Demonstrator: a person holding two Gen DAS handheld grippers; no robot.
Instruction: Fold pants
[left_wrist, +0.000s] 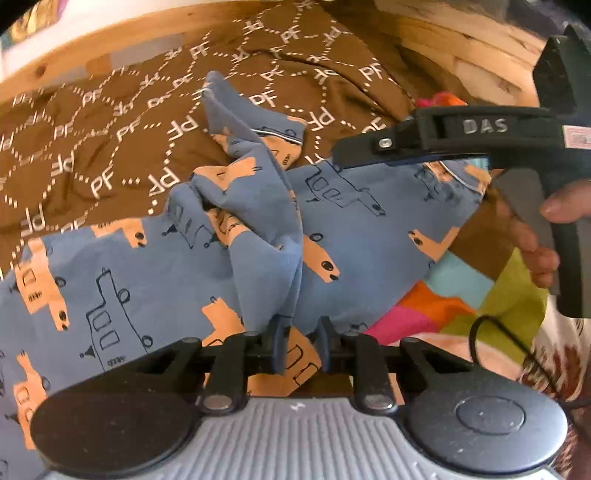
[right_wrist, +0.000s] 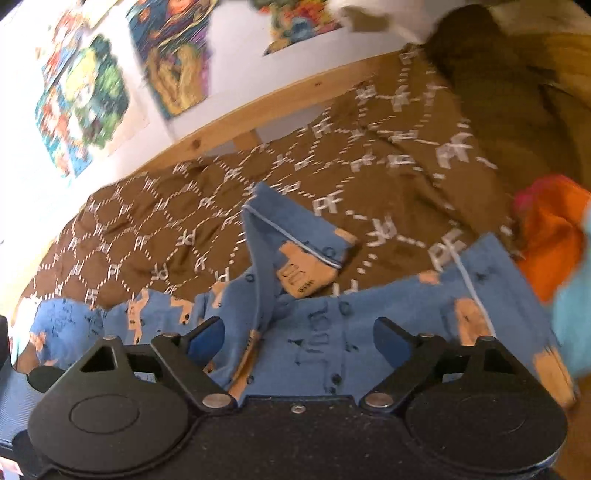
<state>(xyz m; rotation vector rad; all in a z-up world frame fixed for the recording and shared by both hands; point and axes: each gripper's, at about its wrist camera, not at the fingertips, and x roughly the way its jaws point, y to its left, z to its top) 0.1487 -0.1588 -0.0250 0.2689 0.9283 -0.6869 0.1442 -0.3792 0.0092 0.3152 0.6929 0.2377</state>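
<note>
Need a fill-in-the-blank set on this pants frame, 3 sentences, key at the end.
1. The pants are blue, printed with outlined trucks and patches coloured ____.
2. The brown bedspread under them repeats the white letters ____.
3. The right claw has its jaws spread wide over the fabric, while the left claw has a ____ of pants fabric between its fingers.

Missing words: orange; PF; fold

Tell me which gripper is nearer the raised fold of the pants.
Left. The left gripper has the raised fold between its fingers; the right gripper stands open over the flat pants beside it.
</note>
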